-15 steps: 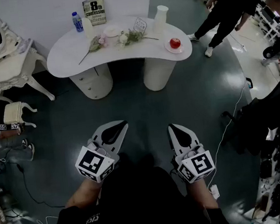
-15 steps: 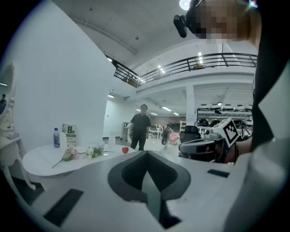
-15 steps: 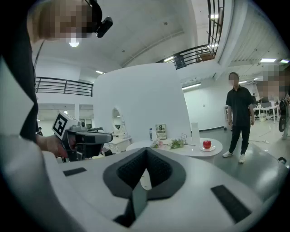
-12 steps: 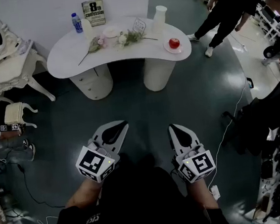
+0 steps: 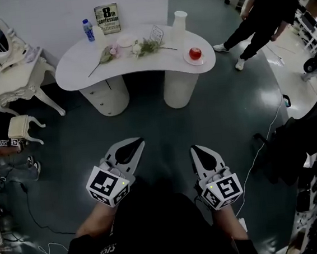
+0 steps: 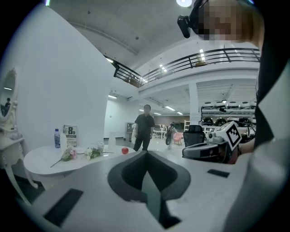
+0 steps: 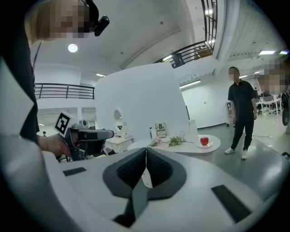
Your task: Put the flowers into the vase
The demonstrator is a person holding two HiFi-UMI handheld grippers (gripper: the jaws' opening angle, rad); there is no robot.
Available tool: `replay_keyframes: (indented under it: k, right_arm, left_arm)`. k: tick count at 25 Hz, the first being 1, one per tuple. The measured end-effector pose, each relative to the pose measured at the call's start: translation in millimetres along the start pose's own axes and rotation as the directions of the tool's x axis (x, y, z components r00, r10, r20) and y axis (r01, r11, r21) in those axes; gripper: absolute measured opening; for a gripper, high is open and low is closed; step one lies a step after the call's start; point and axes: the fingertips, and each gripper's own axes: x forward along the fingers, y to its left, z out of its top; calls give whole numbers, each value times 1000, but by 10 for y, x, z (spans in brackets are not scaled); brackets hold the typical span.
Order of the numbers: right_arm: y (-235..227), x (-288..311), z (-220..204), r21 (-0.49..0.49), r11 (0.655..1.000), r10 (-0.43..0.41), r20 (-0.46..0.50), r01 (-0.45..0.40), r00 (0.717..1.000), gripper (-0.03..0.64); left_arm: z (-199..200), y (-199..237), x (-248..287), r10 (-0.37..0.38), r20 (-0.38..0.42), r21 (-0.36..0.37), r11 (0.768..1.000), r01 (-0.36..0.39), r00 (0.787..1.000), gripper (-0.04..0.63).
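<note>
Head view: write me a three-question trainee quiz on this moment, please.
1. True or false: the left gripper and right gripper both have their jaws shut, with nothing between them.
2. Where is the apple? A) on a plate at the table's right end in the head view; B) on the floor; C) in a gripper.
3. Fill in: the flowers lie on the table, not yet in the ____.
Key: 1 true; 2 A; 3 vase.
</note>
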Motion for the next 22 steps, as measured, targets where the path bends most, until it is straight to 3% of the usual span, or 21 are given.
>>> replay_keyframes:
  k: [10,22]
  right_arm:
    - [-273,163,-42,8,1000,-14,-26,14,1000,26]
    - [-961,1187,107,-2,996,-89,-62,89,994,26]
  left_arm:
    - [-16,203,257,16,0,-16,1000,-16,1000,12]
    - [159,1236,1058,-1,13,-1,1000,1,1000,12]
